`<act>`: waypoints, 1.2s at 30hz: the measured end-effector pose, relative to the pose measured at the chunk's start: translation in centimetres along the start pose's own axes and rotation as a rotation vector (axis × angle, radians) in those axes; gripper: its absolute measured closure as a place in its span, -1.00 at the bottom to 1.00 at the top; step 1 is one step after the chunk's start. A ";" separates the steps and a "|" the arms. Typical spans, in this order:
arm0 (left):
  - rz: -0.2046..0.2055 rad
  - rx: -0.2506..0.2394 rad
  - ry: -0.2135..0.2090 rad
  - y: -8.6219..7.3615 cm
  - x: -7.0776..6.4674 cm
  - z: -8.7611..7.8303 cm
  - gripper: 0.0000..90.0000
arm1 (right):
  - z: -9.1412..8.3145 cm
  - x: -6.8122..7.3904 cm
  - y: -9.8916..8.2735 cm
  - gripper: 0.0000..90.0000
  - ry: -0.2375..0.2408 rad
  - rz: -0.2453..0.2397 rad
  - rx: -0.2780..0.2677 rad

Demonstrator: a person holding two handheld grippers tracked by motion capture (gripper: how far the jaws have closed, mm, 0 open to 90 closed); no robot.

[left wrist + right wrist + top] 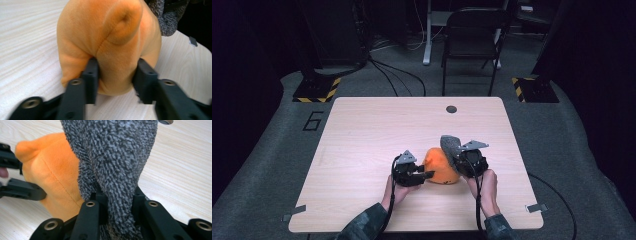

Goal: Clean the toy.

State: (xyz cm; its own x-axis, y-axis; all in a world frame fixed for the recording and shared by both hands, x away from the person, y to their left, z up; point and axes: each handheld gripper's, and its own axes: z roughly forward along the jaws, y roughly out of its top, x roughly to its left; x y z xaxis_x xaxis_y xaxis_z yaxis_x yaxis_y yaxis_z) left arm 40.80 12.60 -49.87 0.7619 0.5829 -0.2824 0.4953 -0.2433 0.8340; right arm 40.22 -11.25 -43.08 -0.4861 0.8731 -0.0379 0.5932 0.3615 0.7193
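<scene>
— Where's the soft orange plush cloth?

— Lying bunched on the pale wooden table, near its front edge, between the two hands; the left gripper has a fold of it between its jaws, both pads against the fabric, a grasp on the orange cloth.

— And the other claw?

— The right gripper is clenched on a shaggy grey microfibre cloth; that cloth stands up from the jaws, just beside the orange one and touching it.
</scene>
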 end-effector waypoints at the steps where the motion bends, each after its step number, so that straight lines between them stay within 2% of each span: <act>1: 0.010 -0.005 -0.006 0.0 0.1 0.0 0.16 | 0.1 0.0 -0.1 0.67 -0.006 0.008 0.001; 4: 0.053 -0.011 -0.005 -0.1 0.4 -0.2 -0.11 | 0.2 -0.2 -0.1 0.68 -0.006 0.011 0.004; 6: 0.096 0.007 0.002 -0.1 0.4 -0.1 -0.28 | 0.3 -0.3 -0.2 0.67 -0.006 0.010 0.003; 8: 0.153 0.001 0.043 -0.2 0.4 0.0 -0.48 | 0.4 -0.4 -0.2 0.67 -0.007 0.014 0.004; 10: 0.193 0.024 0.033 -0.3 0.5 0.2 -0.65 | 0.4 -0.4 -0.2 0.68 -0.008 0.009 0.006; 11: 0.193 0.024 0.033 -0.3 0.5 0.2 -0.68 | 0.4 -0.4 -0.2 0.67 -0.008 0.015 0.008; 12: 0.230 0.032 0.027 -0.4 0.4 0.5 -0.68 | 0.4 -0.5 -0.1 0.67 -0.007 0.011 0.007; 15: 0.303 0.047 0.030 -0.5 0.2 0.7 -0.78 | 0.5 -0.6 -0.1 0.67 -0.006 0.017 0.009; 17: 0.333 0.046 0.038 -0.6 0.1 1.0 -0.85 | 0.5 -0.7 -0.2 0.67 -0.007 0.023 0.009; 20: 0.364 0.046 0.062 -0.8 0.2 1.2 -0.83 | 0.6 -0.8 -0.2 0.67 -0.005 0.024 0.009; 24: 0.412 0.023 0.086 -0.9 0.1 1.3 -0.67 | 0.6 -0.8 -0.2 0.67 -0.006 0.028 0.011; 31: 0.421 0.002 0.102 -1.1 -0.1 1.7 -0.52 | 0.7 -1.0 -0.2 0.67 -0.007 0.031 0.008; 34: 0.432 -0.002 0.101 -1.3 -0.1 1.7 -0.32 | 0.7 -1.0 -0.2 0.67 -0.005 0.031 0.007; 36: 0.434 -0.015 0.102 -1.4 -0.1 1.7 -0.06 | 0.7 -1.0 -0.2 0.67 0.002 0.034 0.004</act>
State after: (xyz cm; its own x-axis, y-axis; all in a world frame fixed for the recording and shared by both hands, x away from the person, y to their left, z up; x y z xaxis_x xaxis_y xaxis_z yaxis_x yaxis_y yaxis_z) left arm 40.72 11.56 -51.85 0.8523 0.5032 0.1428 0.1323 -0.4714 0.8720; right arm 41.00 -11.98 -43.67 -0.4669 0.8842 -0.0126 0.6117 0.3332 0.7175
